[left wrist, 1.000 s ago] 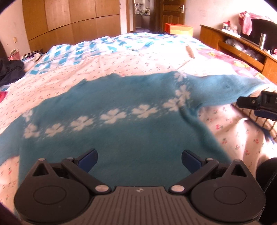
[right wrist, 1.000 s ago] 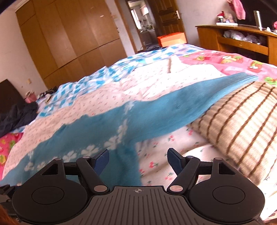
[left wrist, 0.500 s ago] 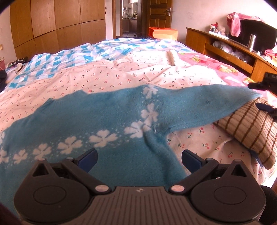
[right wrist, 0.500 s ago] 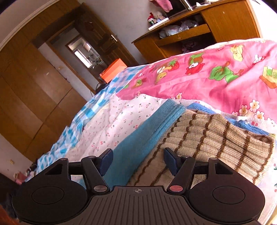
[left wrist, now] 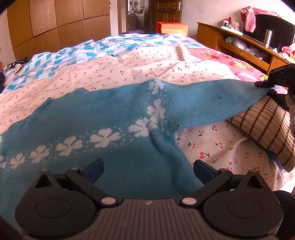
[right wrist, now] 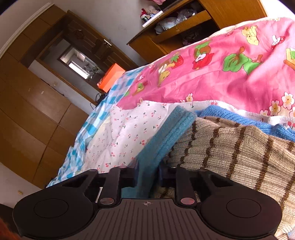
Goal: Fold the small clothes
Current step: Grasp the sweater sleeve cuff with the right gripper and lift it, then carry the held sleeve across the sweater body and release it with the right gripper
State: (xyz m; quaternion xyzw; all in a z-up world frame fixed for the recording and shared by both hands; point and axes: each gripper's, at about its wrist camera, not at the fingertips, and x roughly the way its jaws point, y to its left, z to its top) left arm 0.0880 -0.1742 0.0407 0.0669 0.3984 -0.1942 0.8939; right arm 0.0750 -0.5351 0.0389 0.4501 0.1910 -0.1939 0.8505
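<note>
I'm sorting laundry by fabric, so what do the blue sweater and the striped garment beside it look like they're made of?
Blue sweater: looks like a fuzzy knit, perhaps wool or acrylic; matte, with a ribbed cuff. Striped garment: a coarser ribbed knit, with visible stitch columns, beige with brown stripes; fibre unclear.

1. The left wrist view looked from low over the bed (left wrist: 129, 73), facing along it toward the doorway (left wrist: 136, 16) and wardrobe (left wrist: 55, 27), close above the blue sweater (left wrist: 110, 114).
2. The right wrist view was rolled sideways, very near the sweater's sleeve (right wrist: 166, 134) and the striped knit (right wrist: 230, 147), facing the same doorway (right wrist: 79, 64).
3. Both views shared the sleeve, the striped knit (left wrist: 263, 125), the orange box (left wrist: 171, 27) (right wrist: 110, 77) and the pink sheet (left wrist: 230, 61) (right wrist: 221, 77).
4. The right gripper (left wrist: 276, 81) appeared at the left view's right edge.
</note>
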